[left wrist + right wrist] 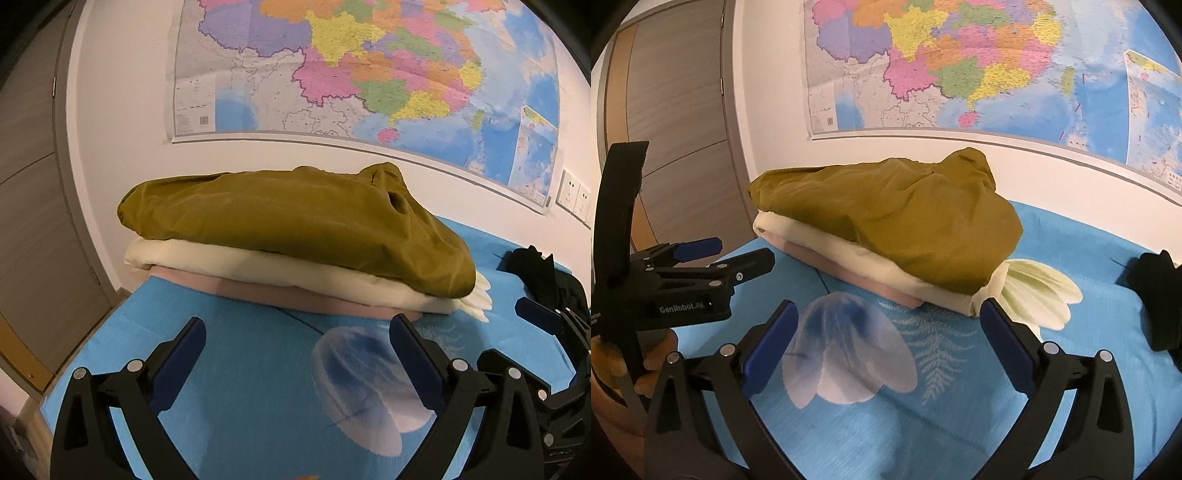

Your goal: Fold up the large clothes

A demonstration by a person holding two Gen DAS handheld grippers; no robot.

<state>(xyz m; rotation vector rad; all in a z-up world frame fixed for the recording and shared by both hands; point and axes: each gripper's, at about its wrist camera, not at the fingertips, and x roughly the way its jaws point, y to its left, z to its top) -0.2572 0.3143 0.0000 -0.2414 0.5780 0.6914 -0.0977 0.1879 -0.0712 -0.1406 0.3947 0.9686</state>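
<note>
Clothes [295, 236] lie folded in a stack on a blue sheet [251, 369] below a wall map [369, 74]: olive on top, cream beneath, pink at bottom. Left tongs [297, 345] and right tongs [886, 325] gape apart, gripping nothing, near the stack.

A: Count of folded garments in the stack [295, 251]?

B: Three. One olive-green garment [886, 221] on top, one cream garment [879, 266] under it, one pink garment [820, 262] at the bottom.

A: Other clothing?

B: One black garment [546, 273], lying apart at the right.

A: Grippers?

B: Two. Left gripper [295, 354], right gripper [886, 336]; two fingers each.

A: On the wall?

B: One map [369, 74]. Wall sockets [574, 197]: at least two plates; edge of view cuts the rest.

A: Bedsheets?

B: One blue sheet [1071, 369].
</note>
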